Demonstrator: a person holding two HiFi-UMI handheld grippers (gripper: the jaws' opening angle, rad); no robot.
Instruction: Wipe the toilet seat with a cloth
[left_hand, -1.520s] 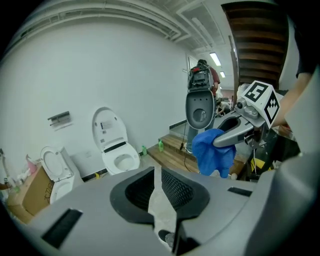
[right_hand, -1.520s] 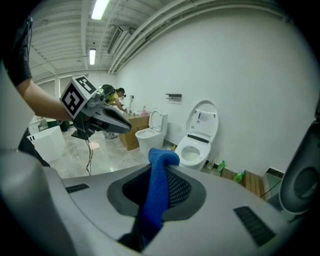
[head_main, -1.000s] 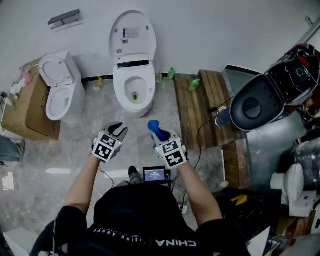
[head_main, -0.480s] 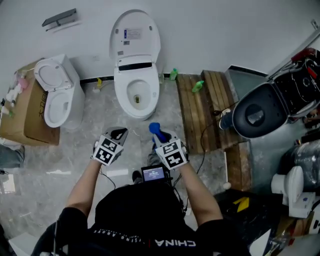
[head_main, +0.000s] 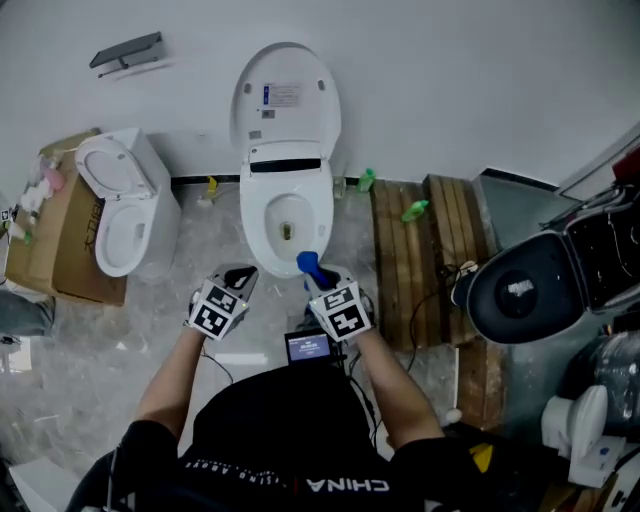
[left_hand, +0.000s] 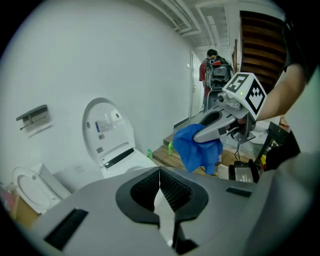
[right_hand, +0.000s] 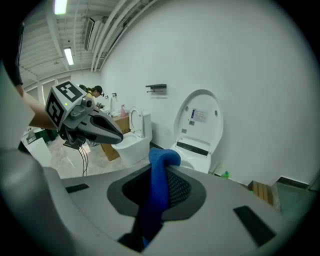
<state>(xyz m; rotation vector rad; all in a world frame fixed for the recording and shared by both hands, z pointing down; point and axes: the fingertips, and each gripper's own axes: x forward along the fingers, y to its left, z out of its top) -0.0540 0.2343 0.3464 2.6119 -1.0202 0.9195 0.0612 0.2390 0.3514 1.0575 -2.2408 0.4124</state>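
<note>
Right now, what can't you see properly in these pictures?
- Print on the toilet lid label: too small in every view.
- Front of the toilet seat: head view, covered by the blue cloth in the right claw.
- Most of the toilet bowl: left gripper view, hidden behind the shut left claw's own body.
- Cloth's lower end: right gripper view, disappears between the jaws.

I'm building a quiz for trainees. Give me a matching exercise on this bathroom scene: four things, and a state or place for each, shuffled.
1 blue cloth
2 left tongs
3 middle toilet's lid
4 cardboard box

a raised against the wall
b far left, beside the smaller toilet
c shut, empty
d clamped in the right tongs

Pairs: 1-d, 2-c, 3-a, 4-b
</note>
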